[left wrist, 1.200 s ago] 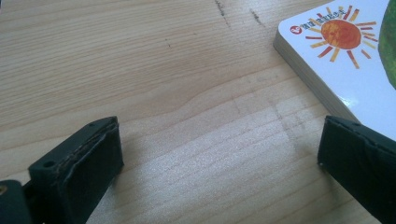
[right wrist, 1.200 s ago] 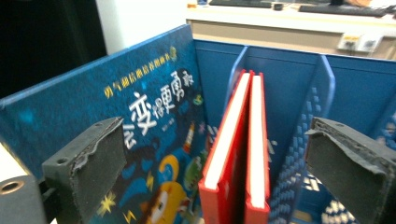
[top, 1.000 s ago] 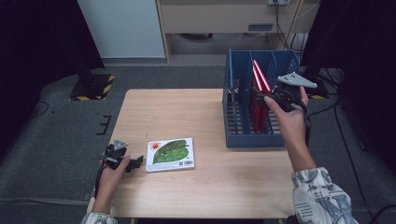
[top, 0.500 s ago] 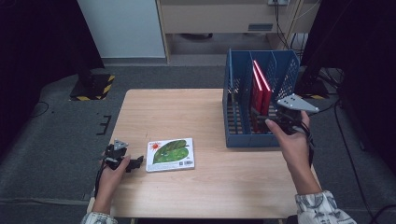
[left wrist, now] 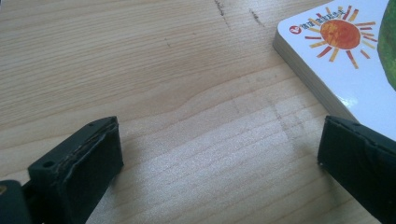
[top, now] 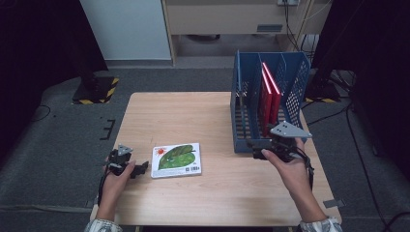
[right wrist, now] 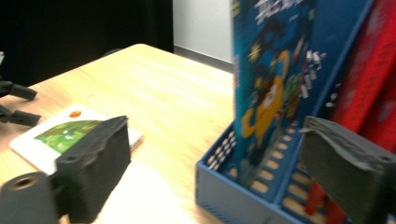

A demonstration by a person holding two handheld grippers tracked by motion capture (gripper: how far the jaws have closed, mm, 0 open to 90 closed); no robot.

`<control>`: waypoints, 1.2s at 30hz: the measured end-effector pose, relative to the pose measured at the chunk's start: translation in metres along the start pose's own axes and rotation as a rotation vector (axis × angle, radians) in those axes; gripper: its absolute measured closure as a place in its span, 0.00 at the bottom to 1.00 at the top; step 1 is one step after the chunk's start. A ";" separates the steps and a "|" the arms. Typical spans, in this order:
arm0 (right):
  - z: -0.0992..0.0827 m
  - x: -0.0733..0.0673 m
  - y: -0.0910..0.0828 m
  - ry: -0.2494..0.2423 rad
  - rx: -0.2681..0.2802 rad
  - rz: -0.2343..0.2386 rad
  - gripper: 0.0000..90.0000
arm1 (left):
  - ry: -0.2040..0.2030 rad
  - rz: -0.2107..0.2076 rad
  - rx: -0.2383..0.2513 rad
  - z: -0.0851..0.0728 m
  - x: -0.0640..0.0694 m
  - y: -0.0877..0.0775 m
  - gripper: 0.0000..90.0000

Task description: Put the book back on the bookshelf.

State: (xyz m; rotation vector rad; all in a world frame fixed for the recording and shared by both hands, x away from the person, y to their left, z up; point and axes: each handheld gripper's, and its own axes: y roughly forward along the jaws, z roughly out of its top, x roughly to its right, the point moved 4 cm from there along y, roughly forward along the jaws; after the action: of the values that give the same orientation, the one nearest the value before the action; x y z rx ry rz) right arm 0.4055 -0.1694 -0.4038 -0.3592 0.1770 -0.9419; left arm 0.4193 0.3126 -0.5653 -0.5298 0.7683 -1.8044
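Near the surface's front-left corner, my left gripper (top: 126,166) rests with jaws wide apart, empty, the flat picture book (top: 176,159) just beside them toward the right, long axis along the front edge. Farther right, my right gripper (top: 270,147), jaws lately narrowing but still apart and empty, faces the blue rack (top: 241,96).

green book (left wrist: 355,60): cut by frame edge | blue book (right wrist: 271,79): blurred, top cropped | red books (right wrist: 369,70): blurred
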 end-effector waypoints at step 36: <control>-0.073 -0.135 0.106 -0.139 -0.275 0.318 0.23 | 0.032 0.027 0.127 0.019 0.012 -0.026 0.07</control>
State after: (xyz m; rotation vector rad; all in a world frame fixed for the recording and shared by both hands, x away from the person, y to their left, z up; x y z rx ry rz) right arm 0.3858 -0.0189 -0.5124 -0.6294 0.2293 -0.5756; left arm 0.4107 0.3032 -0.5337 -0.4063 0.6738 -1.8270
